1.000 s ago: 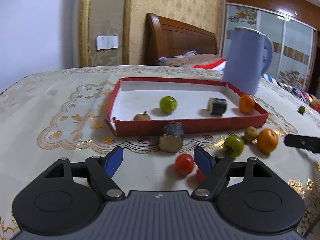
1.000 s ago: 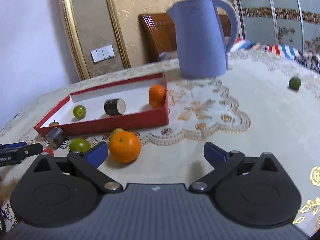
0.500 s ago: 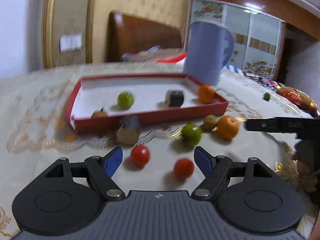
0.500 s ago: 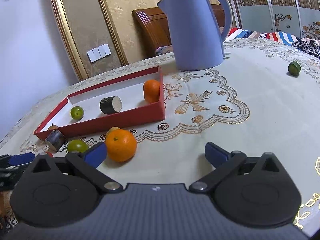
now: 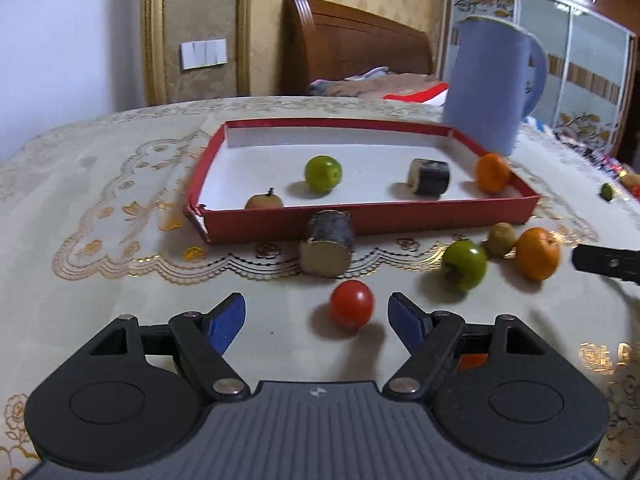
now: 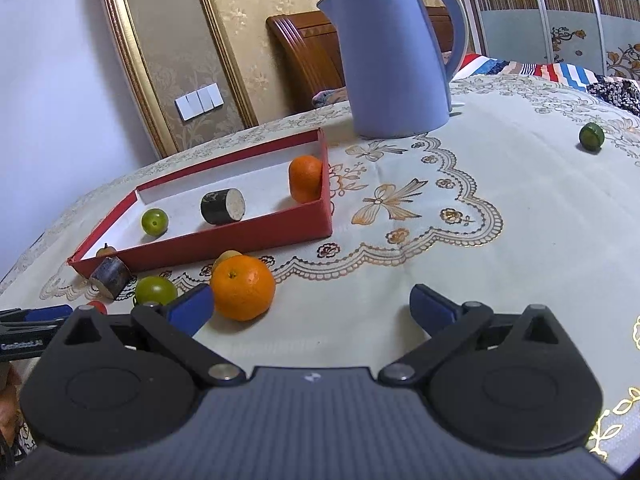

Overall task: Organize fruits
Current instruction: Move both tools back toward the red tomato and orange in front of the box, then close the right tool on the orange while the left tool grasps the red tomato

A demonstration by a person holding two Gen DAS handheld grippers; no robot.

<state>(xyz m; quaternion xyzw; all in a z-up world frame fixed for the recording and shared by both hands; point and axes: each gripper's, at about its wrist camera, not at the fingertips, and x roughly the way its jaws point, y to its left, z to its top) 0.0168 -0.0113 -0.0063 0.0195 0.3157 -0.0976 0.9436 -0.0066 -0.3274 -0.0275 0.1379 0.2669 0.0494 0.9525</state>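
A red tray [image 5: 360, 222] [image 6: 224, 240] holds a green fruit [image 5: 323, 173], a small brown fruit [image 5: 264, 201], a dark cylinder piece [image 5: 429, 176] and an orange [image 5: 493, 173]. In front of the tray lie a dark cylinder [image 5: 327, 249], a red tomato [image 5: 352, 304], a green fruit [image 5: 464, 265], a small yellowish fruit [image 5: 501, 238] and an orange [image 5: 537, 253] [image 6: 243, 288]. My left gripper [image 5: 318, 316] is open, with the red tomato just ahead between its fingertips. My right gripper [image 6: 310, 306] is open and empty, with the orange at its left fingertip.
A blue kettle [image 6: 392, 52] [image 5: 486, 84] stands behind the tray's right end. A small green fruit [image 6: 591, 135] lies far right on the embroidered tablecloth. A second red fruit [image 5: 472, 361] is mostly hidden under my left gripper's right finger.
My left gripper swung right and then back left, and now the red tomato sits between its fingertips. My right gripper edged closer to the loose orange.
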